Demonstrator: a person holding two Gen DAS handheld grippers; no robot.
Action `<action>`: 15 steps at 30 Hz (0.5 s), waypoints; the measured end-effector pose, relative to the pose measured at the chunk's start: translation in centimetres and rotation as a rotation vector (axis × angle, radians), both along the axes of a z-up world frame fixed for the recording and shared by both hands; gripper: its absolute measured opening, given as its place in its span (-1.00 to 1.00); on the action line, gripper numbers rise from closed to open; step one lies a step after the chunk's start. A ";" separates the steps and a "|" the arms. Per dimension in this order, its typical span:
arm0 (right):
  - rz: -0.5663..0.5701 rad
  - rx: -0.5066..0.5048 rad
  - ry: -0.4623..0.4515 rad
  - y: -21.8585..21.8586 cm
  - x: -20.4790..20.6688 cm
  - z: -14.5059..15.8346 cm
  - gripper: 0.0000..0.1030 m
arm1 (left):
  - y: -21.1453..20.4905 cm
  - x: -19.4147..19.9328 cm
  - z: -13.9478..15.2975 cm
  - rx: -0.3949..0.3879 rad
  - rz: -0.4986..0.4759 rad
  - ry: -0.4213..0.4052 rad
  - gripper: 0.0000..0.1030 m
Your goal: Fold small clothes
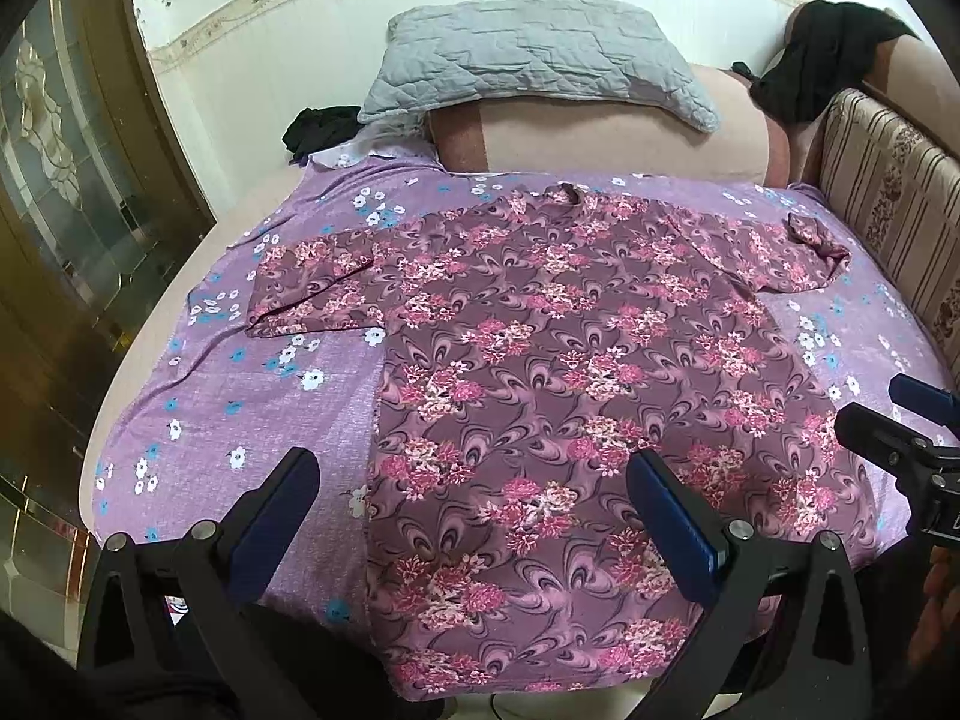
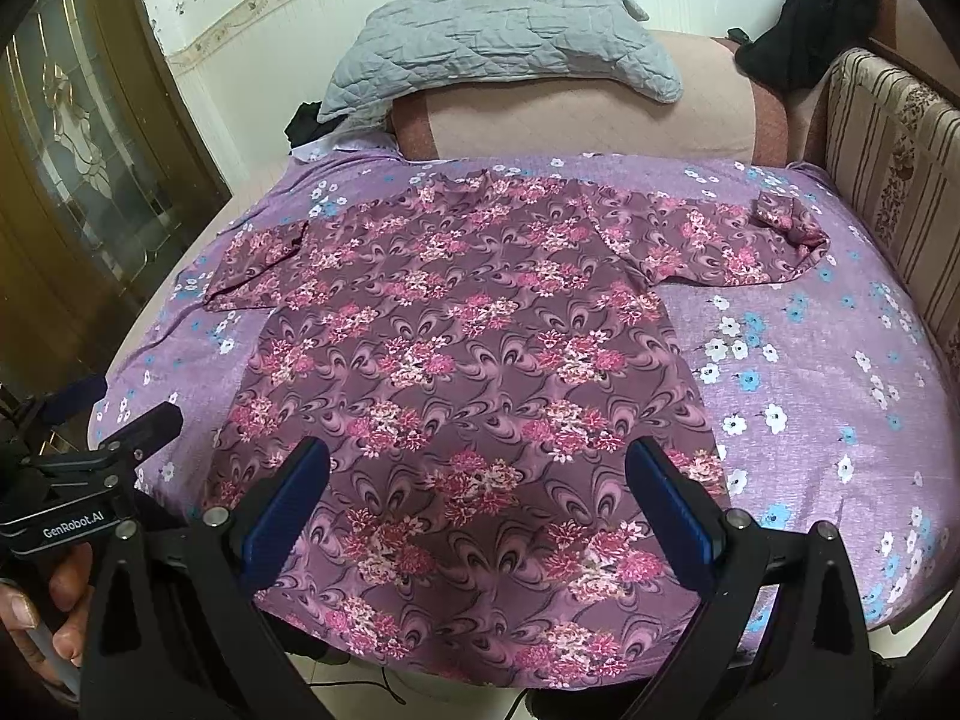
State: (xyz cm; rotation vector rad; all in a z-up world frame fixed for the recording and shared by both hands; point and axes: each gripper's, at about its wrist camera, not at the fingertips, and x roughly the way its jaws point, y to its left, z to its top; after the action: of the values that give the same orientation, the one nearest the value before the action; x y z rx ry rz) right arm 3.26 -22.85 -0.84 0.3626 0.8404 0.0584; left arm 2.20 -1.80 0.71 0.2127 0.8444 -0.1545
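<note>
A mauve shirt with pink flower print [image 1: 540, 330] [image 2: 468, 312] lies spread flat on the purple flowered bedsheet [image 1: 252, 420] [image 2: 810, 390], collar at the far end and hem hanging over the near edge. Both sleeves stick out sideways; the right sleeve's cuff [image 1: 816, 240] [image 2: 792, 228] is turned over. My left gripper [image 1: 474, 468] [image 2: 120, 405] hovers open over the shirt's lower left part. My right gripper [image 2: 477, 456] [image 1: 888, 405] hovers open over the lower right part. Neither holds anything.
A grey quilted pillow [image 1: 528, 54] rests on a pink bolster [image 1: 600, 132] at the bed's far end. Black clothes lie at the far right [image 1: 828, 54] and far left [image 1: 318, 129]. A striped padded side [image 1: 888, 204] borders the right; a glazed door [image 1: 72, 180] stands left.
</note>
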 end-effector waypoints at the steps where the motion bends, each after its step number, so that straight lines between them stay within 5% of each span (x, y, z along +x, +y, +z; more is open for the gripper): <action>1: -0.001 0.001 0.000 0.0 0.0 0.0 0.92 | 0.0 0.0 0.0 0.001 0.000 0.000 0.99; 15: 0.009 0.016 0.002 0.2 1.1 -0.3 0.92 | -0.5 0.6 -0.5 -0.002 -0.006 0.014 0.99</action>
State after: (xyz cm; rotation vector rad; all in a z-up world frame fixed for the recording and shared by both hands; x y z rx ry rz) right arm 4.36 -22.65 -1.10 0.3736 0.8442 0.0728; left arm 2.84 -2.29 0.22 0.2128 0.8578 -0.1624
